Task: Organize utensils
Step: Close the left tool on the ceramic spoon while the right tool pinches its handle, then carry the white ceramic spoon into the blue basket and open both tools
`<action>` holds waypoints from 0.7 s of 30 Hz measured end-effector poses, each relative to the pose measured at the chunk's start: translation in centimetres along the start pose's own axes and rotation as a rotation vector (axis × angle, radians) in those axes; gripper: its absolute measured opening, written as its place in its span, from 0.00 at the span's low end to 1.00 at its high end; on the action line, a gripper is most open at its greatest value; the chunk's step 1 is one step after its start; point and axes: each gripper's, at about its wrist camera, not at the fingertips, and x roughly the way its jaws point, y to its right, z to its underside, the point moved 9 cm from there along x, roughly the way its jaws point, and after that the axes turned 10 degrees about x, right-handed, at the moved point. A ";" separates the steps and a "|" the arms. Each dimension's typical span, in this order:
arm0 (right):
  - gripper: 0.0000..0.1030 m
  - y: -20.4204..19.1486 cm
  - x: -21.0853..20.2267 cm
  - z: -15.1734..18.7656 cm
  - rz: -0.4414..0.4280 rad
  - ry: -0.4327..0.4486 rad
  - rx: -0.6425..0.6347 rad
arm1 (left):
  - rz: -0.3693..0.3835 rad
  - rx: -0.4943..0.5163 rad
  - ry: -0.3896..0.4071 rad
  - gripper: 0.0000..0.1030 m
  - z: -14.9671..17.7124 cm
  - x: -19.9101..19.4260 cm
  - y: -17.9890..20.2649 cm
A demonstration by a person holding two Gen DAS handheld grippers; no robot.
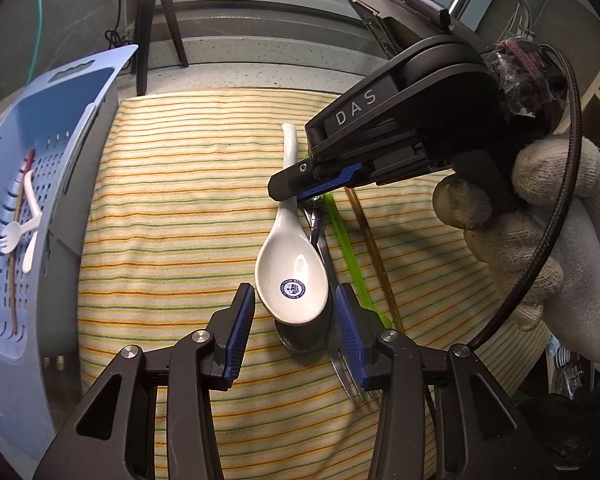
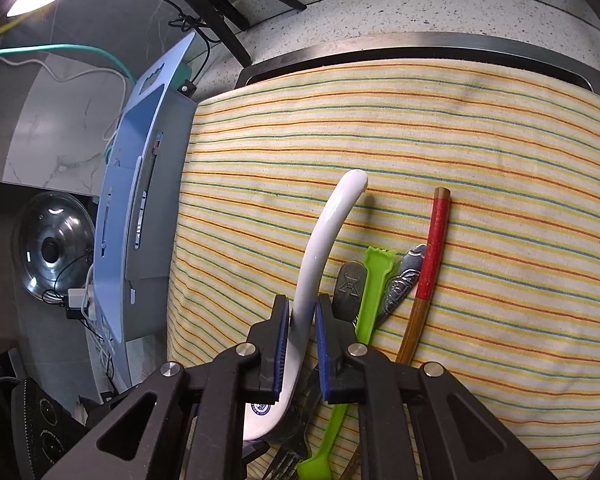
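Note:
A white ceramic spoon (image 1: 290, 268) with a blue emblem lies on the striped cloth (image 1: 172, 200), its bowl resting on a metal spoon (image 1: 300, 334). My right gripper (image 2: 302, 344) is shut on the white spoon's handle (image 2: 328, 236); it shows in the left wrist view (image 1: 296, 192). My left gripper (image 1: 296, 328) is open, its fingers on either side of the white spoon's bowl. Beside it lie a metal fork (image 1: 346, 372), a green plastic utensil (image 2: 372, 292) and a red-tipped chopstick (image 2: 430, 264).
A blue perforated basket (image 1: 52, 128) stands at the left edge of the cloth and holds a white plastic fork (image 1: 20, 232) and a chopstick. A tripod (image 1: 152, 28) stands behind. A pot lid (image 2: 54, 246) lies far left.

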 end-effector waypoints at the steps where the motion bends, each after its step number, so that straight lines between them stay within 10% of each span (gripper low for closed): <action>1: 0.11 0.0 0.0 0.0 -0.001 0.000 0.004 | -0.004 0.002 -0.004 0.47 0.1 0.0 0.0; 21: 0.11 -0.2 -0.4 0.0 -0.039 0.013 0.022 | 0.001 0.009 0.033 0.37 -0.2 1.0 -1.2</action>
